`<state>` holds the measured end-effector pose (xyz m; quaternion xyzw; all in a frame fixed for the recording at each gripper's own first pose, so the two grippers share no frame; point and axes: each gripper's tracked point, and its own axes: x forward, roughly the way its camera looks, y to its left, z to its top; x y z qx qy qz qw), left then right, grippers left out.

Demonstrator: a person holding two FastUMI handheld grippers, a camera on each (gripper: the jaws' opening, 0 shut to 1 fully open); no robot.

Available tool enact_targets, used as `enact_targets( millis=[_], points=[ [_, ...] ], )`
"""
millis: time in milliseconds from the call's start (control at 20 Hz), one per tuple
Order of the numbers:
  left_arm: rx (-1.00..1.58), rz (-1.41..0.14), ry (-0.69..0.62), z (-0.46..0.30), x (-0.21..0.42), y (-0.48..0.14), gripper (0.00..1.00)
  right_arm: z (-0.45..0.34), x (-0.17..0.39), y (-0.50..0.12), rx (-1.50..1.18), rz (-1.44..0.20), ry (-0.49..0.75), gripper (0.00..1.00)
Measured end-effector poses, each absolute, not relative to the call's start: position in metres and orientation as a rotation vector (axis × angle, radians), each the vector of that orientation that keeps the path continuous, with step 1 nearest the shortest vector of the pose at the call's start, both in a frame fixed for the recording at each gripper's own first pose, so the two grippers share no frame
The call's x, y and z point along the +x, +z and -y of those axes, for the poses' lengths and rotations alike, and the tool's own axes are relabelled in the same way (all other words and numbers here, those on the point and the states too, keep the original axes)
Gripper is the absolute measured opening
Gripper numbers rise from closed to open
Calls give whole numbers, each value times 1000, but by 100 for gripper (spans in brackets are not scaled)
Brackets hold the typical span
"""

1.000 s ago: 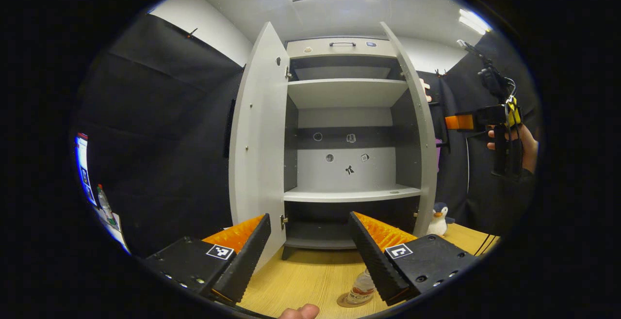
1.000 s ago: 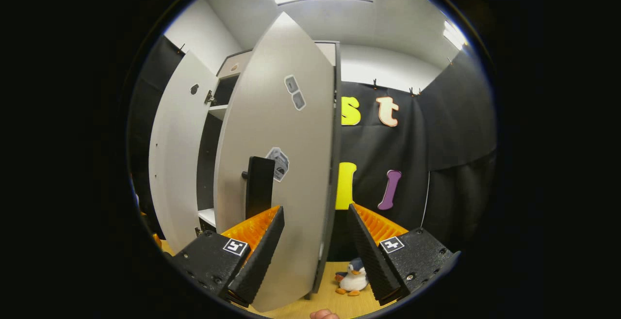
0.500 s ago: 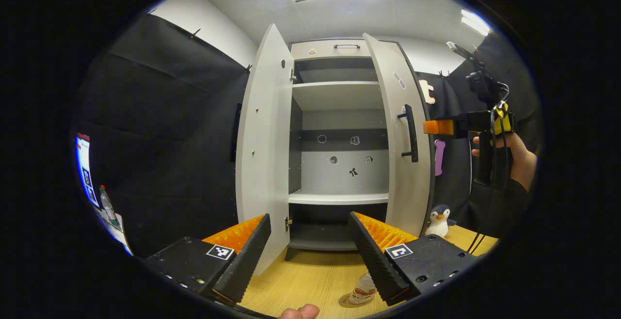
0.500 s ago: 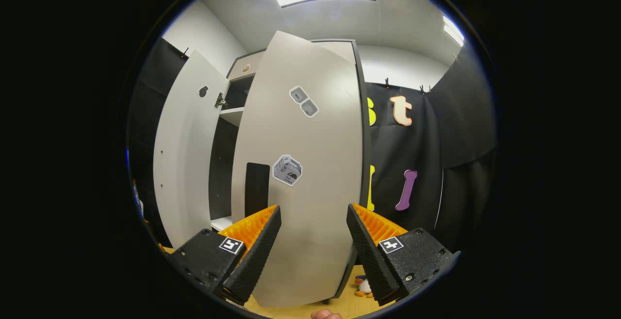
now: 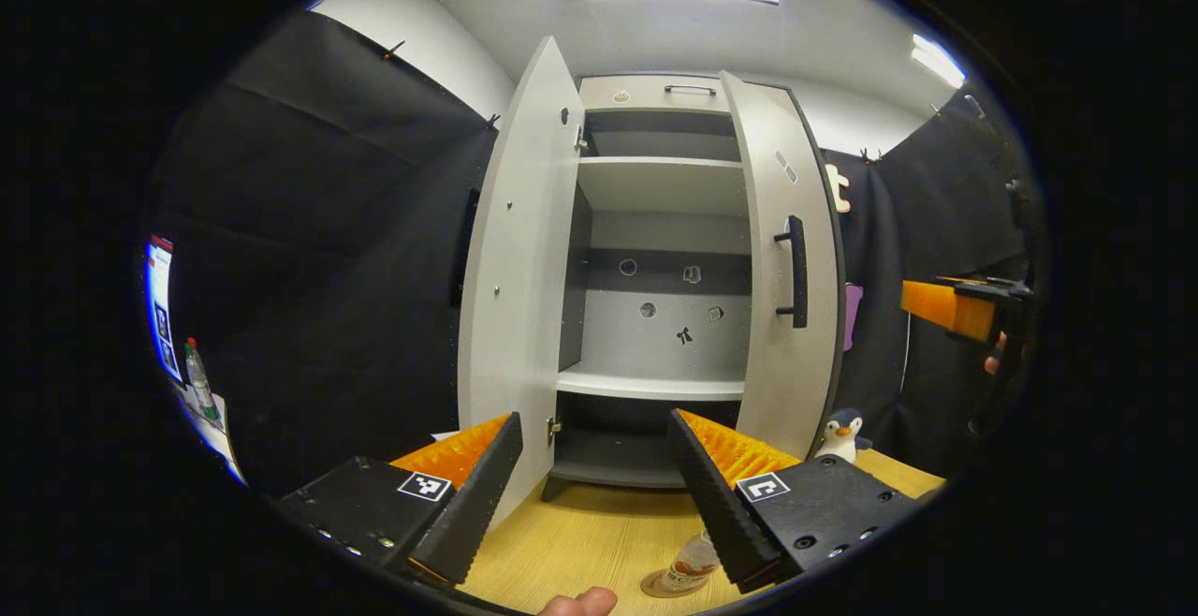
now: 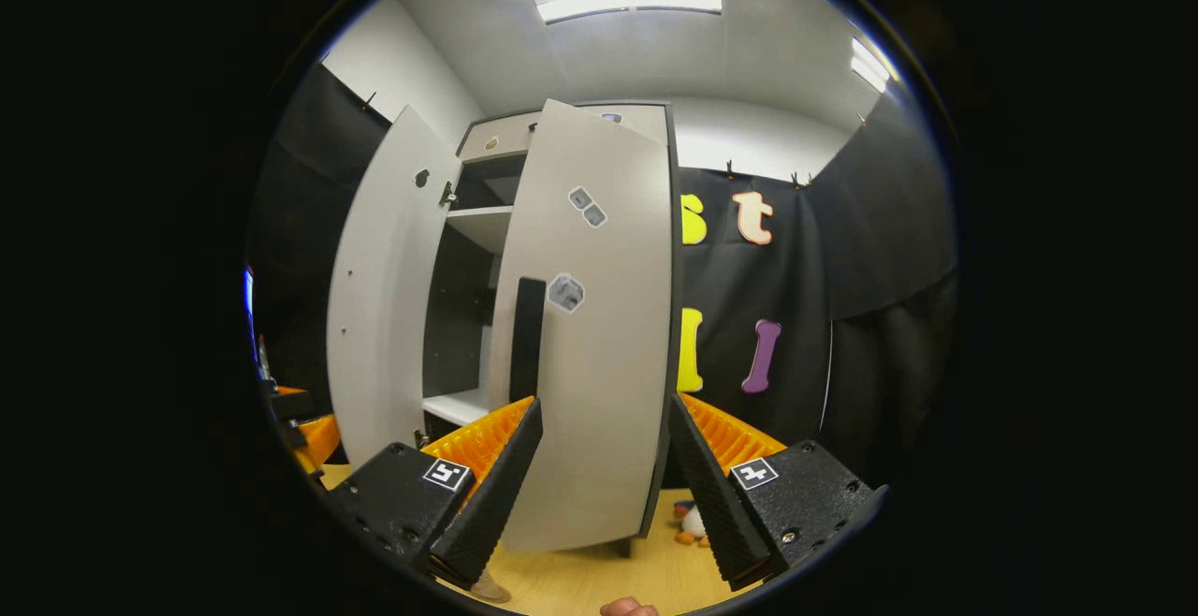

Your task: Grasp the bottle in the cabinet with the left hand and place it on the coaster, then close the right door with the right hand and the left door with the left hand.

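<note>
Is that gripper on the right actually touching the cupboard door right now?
Apart. In the left gripper view, dark wall shows between the right gripper and the right door; its jaws stand open.

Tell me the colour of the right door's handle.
Black, a vertical bar handle on the light grey right door; clearest in the left gripper view.

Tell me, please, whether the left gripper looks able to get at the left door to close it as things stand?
Probably yes: the left gripper is open and holds nothing, the left door swings wide just ahead, and the bottle sits low to the side, out of the way.
</note>
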<state>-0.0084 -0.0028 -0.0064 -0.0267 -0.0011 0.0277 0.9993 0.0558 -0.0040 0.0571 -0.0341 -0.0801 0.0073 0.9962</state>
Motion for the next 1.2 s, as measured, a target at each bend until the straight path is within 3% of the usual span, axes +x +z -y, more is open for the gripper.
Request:
enact_targets(
  millis=[50,100,150,250,350,400,450,700,750,850,900,1000,1050,1200],
  points=[
    [-56,7,44,5,-8,-5,99,0,49,46,-66,155,31,83],
    [-61,9,32,11,-6,-3,95,-3,44,30,-63,140,40,83],
    [-68,13,25,14,-5,-2,99,-4,38,13,-57,115,49,83],
    [-79,3,11,19,-6,-3,95,-6,27,-24,-30,83,47,83],
    [-107,5,17,20,-7,-1,95,-7,20,-58,-17,43,17,83],
    [-125,11,17,19,-7,3,99,-8,18,-73,-16,16,6,83],
    [-137,19,22,15,-7,8,95,-8,17,-80,-4,-7,2,83],
    [-74,83,190,-73,-2,46,95,14,17,-70,36,-10,-34,83],
    [-67,92,228,-93,0,52,99,23,17,-68,28,-8,-50,83],
    [-47,106,287,-135,8,64,95,40,16,-65,11,-18,-90,83],
    [-48,120,307,-154,16,74,99,45,14,-62,21,-19,-95,83],
    [-80,130,337,-192,36,85,90,49,12,-59,56,-23,-91,84],
    [-85,135,346,-204,48,88,99,51,11,-57,63,-22,-94,84],
    [-85,102,355,-227,91,81,95,57,8,-55,60,-20,-113,84]
  ],
)
